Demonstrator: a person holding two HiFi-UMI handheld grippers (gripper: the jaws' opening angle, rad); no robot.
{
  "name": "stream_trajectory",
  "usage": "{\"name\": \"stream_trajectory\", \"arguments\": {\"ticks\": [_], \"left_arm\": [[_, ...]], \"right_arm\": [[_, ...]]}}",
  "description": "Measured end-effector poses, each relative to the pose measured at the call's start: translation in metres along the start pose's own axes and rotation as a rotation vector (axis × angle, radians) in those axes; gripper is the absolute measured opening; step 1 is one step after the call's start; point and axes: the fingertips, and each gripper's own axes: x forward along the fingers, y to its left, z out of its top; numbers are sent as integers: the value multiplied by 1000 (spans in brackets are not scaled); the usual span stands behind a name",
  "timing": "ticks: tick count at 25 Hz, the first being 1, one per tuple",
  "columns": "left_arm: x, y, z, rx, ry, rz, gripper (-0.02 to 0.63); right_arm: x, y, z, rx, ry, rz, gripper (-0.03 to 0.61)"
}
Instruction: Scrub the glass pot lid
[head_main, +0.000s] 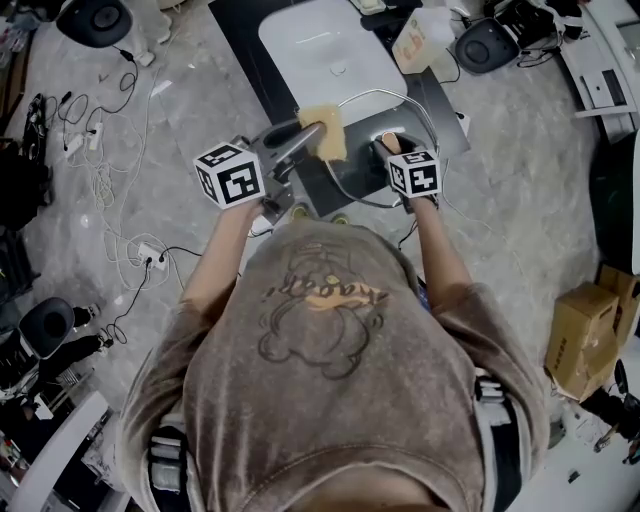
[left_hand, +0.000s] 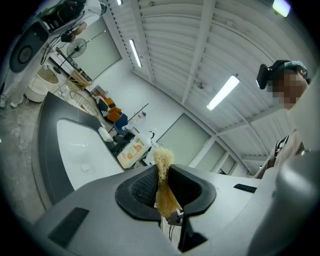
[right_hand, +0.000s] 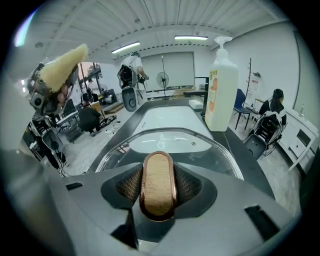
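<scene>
The glass pot lid (head_main: 358, 168), with a metal rim, stands tilted over the dark counter in front of the white sink (head_main: 330, 50). My right gripper (head_main: 393, 150) is shut on the lid's wooden knob (right_hand: 158, 186), which fills the gap between the jaws; the glass (right_hand: 175, 141) spreads out beyond it. My left gripper (head_main: 312, 133) is shut on a tan loofah scrub pad (head_main: 326, 130), held beside the lid's upper left edge. In the left gripper view the pad (left_hand: 163, 185) sticks up between the jaws. The right gripper view shows the pad (right_hand: 62, 66) raised at upper left, apart from the glass.
A white soap bottle (right_hand: 223, 95) with a pump stands on the counter's right side, beyond the lid (head_main: 420, 40). Cables (head_main: 110, 180) lie on the floor to the left, office chairs (head_main: 487, 45) stand about, and a cardboard box (head_main: 580, 335) sits at the right.
</scene>
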Motion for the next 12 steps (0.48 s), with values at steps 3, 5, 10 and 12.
{"name": "stream_trajectory", "arguments": {"ticks": [3,5,10,12], "left_arm": [[1,4,1,-3,1,7,69],[2,6,2,-5,1,9,69],[6,10,0,-12,4,13,69],[7,11,-1,-14,5,12,69]], "right_arm": [[6,1,-1,-24,21,2,173],[9,2,-1,-34,32,3,173],[16,3,-4,-47,55,12,174],[17,3,-5,-49,55,11,175]]}}
